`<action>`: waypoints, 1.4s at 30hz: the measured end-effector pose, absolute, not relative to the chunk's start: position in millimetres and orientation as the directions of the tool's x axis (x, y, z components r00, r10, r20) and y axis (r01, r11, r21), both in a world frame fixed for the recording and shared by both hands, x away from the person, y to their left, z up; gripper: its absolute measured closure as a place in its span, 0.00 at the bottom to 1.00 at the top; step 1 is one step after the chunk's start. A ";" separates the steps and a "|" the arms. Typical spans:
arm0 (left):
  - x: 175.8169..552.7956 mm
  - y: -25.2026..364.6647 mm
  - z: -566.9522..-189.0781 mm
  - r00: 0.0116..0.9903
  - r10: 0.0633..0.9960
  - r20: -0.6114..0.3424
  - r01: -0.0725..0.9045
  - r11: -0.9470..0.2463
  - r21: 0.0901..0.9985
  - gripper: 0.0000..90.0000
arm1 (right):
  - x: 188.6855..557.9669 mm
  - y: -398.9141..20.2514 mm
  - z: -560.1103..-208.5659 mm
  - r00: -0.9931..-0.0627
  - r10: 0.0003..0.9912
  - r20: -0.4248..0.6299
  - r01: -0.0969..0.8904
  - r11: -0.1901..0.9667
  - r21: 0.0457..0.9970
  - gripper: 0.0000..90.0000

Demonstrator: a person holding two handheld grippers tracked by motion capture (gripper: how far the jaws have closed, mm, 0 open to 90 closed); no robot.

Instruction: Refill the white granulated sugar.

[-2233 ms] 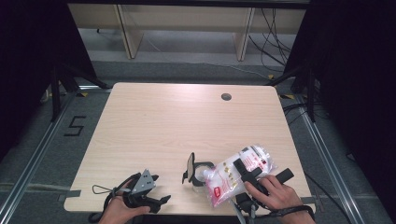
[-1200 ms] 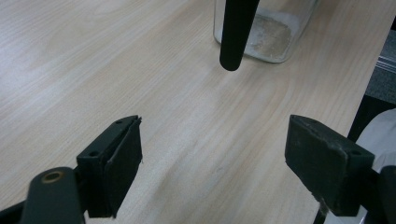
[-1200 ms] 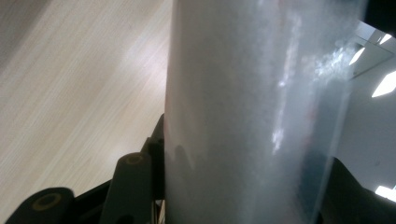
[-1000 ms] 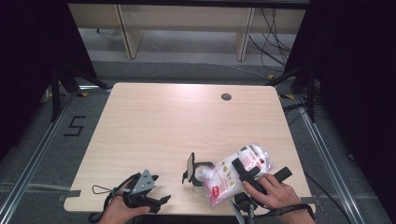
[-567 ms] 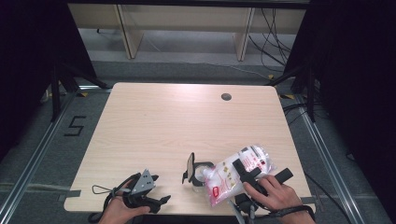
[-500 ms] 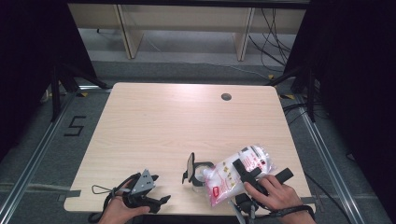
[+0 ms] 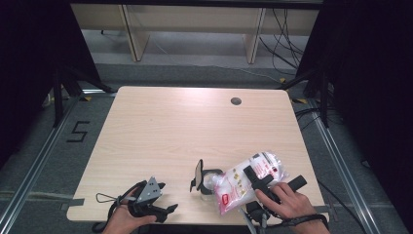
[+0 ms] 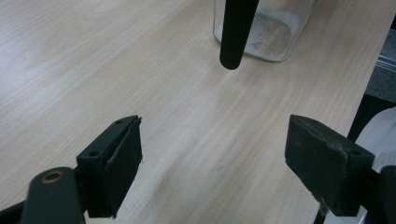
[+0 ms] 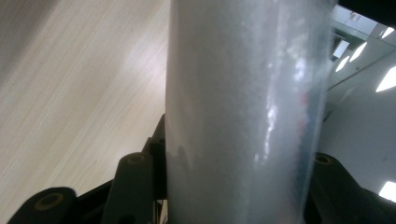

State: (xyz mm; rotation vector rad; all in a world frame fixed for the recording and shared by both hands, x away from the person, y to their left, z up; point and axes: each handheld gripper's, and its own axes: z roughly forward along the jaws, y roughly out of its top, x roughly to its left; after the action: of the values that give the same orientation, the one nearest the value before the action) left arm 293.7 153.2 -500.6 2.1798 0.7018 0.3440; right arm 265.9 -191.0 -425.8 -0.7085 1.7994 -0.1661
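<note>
Nothing had shifted between the earlier frames and this one: both hands, the bag and the jar sat where they had been.

The right gripper (image 7: 256, 176) was clamped on a clear plastic bag (image 7: 246, 181) of white powder with a red-and-white label, its jaws about half closed with the bag's body filling the gap between them, as the right gripper view showed (image 9: 243, 116). The bag looked soft and slumping, fairly light, with slick film likely to slide or bulge out of a loose pinch; a hold across its middle, as here, seemed safest, since a hard squeeze could burst it. It lay tilted, its lower end just beside the open glass jar (image 7: 210, 179), which looked rigid and breakable and held a little powder at its bottom (image 8: 266, 32).

The left gripper (image 7: 155, 201) stood wide open on nothing, its fingers (image 8: 119, 163) over bare table (image 7: 170, 126), the jar well beyond the fingertips.
</note>
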 end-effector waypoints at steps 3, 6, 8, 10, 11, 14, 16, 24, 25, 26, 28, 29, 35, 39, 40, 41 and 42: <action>294.0 153.1 -500.9 0.813 0.583 -0.002 0.375 -0.520 0.767 0.21 | 265.4 -191.6 -425.4 -0.183 -0.541 -0.821 -0.378 0.810 -0.449 0.62; 294.0 153.8 -500.1 0.807 0.590 0.022 0.365 -0.529 0.766 0.21 | 265.1 -191.3 -425.5 -0.184 -0.542 -0.820 -0.379 0.809 -0.449 0.62; 293.3 153.2 -500.2 0.807 0.590 0.011 0.369 -0.520 0.770 0.21 | 264.8 -191.3 -425.1 -0.184 -0.540 -0.821 -0.380 0.809 -0.448 0.62; 293.4 153.5 -500.2 0.808 0.589 0.015 0.368 -0.525 0.768 0.21 | 265.1 -190.9 -424.4 -0.179 -0.548 -0.817 -0.383 0.804 -0.456 0.62; 293.8 153.8 -500.1 0.808 0.589 0.021 0.366 -0.530 0.765 0.21 | 265.0 -190.9 -424.4 -0.180 -0.548 -0.817 -0.383 0.804 -0.455 0.62; 293.4 153.3 -500.2 0.806 0.592 0.010 0.371 -0.518 0.770 0.21 | 264.9 -190.9 -424.4 -0.180 -0.548 -0.817 -0.384 0.804 -0.455 0.62; 293.4 153.4 -500.1 0.806 0.591 0.014 0.368 -0.520 0.771 0.21 | 265.0 -191.0 -424.5 -0.180 -0.547 -0.817 -0.384 0.804 -0.454 0.63; 293.6 153.8 -499.4 0.813 0.582 0.012 0.369 -0.531 0.763 0.21 | 267.1 -192.1 -424.6 -0.163 -0.557 -0.814 -0.400 0.792 -0.462 0.63; 293.6 153.9 -499.1 0.814 0.581 0.005 0.374 -0.530 0.761 0.21 | 267.0 -192.4 -424.8 -0.164 -0.556 -0.815 -0.400 0.792 -0.461 0.63; 293.4 153.3 -500.1 0.809 0.588 0.009 0.370 -0.522 0.769 0.21 | 266.8 -192.5 -424.8 -0.166 -0.556 -0.814 -0.398 0.793 -0.461 0.63; 293.4 153.3 -500.2 0.809 0.588 0.014 0.368 -0.525 0.768 0.21 | 266.8 -192.5 -424.8 -0.167 -0.557 -0.813 -0.398 0.793 -0.462 0.63; 293.5 153.2 -500.4 0.808 0.589 0.011 0.370 -0.523 0.768 0.21 | 266.8 -192.5 -424.8 -0.167 -0.557 -0.813 -0.397 0.793 -0.462 0.63; 293.5 153.2 -500.4 0.809 0.588 0.012 0.370 -0.524 0.767 0.21 | 267.0 -192.4 -424.7 -0.166 -0.559 -0.813 -0.398 0.792 -0.463 0.63; 293.9 153.4 -500.1 0.813 0.583 0.018 0.362 -0.528 0.768 0.21 | 267.1 -192.0 -424.5 -0.161 -0.558 -0.814 -0.401 0.791 -0.463 0.63; 293.5 153.2 -500.3 0.810 0.587 0.012 0.368 -0.524 0.768 0.21 | 267.2 -192.0 -424.0 -0.161 -0.565 -0.809 -0.402 0.786 -0.469 0.63; 293.5 153.2 -500.2 0.810 0.586 0.012 0.368 -0.524 0.768 0.21 | 267.2 -192.0 -423.9 -0.161 -0.565 -0.809 -0.402 0.786 -0.469 0.63; 293.4 153.2 -500.3 0.810 0.587 0.012 0.368 -0.524 0.768 0.21 | 267.1 -191.9 -423.9 -0.161 -0.565 -0.809 -0.402 0.786 -0.469 0.63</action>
State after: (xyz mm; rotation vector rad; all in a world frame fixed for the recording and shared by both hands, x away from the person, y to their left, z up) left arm 293.4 153.2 -500.3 2.1795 0.7000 0.3439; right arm 267.1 -191.9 -423.9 -0.7498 1.7844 -0.1701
